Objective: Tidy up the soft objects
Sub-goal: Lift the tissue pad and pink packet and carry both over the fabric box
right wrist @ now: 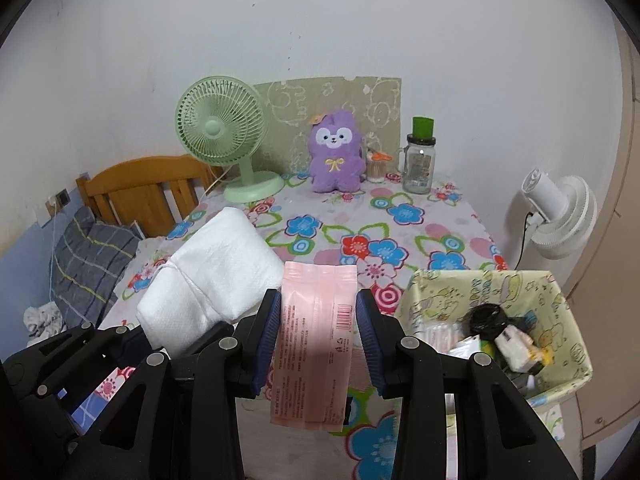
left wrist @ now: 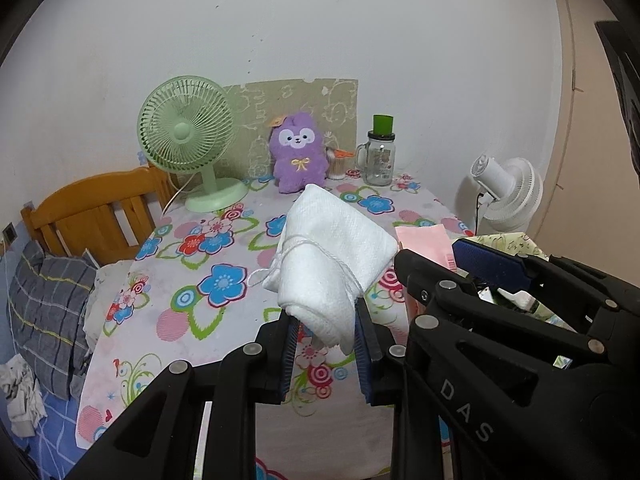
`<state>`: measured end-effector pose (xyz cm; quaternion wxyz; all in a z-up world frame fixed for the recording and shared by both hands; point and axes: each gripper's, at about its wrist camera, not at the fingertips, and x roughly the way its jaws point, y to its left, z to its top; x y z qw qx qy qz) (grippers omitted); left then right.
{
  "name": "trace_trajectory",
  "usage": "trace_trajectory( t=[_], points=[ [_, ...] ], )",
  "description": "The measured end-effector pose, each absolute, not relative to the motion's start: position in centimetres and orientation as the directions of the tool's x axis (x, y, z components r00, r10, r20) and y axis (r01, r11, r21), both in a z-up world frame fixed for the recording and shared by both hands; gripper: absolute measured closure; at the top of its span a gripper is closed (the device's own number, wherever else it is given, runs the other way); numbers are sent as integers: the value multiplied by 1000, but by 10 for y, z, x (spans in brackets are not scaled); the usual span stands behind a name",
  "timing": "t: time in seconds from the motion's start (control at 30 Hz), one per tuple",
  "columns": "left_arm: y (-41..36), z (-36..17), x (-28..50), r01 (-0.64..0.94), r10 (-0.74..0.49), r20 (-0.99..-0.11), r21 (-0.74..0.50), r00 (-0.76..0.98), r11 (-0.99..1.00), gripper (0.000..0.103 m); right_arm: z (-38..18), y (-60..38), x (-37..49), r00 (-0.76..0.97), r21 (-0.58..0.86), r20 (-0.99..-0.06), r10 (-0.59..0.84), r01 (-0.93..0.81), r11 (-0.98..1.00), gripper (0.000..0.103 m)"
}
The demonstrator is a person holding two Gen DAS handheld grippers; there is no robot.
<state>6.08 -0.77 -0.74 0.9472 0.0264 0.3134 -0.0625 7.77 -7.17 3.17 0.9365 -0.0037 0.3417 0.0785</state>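
A white towel [left wrist: 332, 256], rolled and tied with string, is held up off the worktop, tilted. Just beside it a flat pink pack [right wrist: 316, 344] hangs upright, printed side showing, probably wipes or tissues.

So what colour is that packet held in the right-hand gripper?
Pale pink packet, with small printed text and a red barcode; clearest in the right wrist view.

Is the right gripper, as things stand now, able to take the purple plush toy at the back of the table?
Probably not yet. The right gripper is already shut on the pink packet, so its jaws are occupied. The way across the table to the purple plush toy looks open otherwise.
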Motion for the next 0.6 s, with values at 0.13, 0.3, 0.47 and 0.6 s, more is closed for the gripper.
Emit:
trace_trajectory(
  t=[0.13, 0.3, 0.47, 0.6],
  points=[
    [-22, -3, 62, 141, -105, -593, 14, 798, 990, 78, 37, -86, 79, 757, 40, -638, 139, -148, 988, 61],
    [-44, -1, 66, 160, -128, -583, 4, 802, 987, 78, 42, -105, 82, 764, 18, -634, 116, -135, 991, 61],
    [-65, -2, 71, 176, -137, -586, 9, 799, 984, 78, 41, -129, 86, 764, 9, -637, 101, -123, 992, 61],
    [-82, -3, 76, 191, -142, -590, 20, 795, 981, 78, 39, -147, 89, 763, 20, -639, 97, -110, 994, 61]
  ],
)
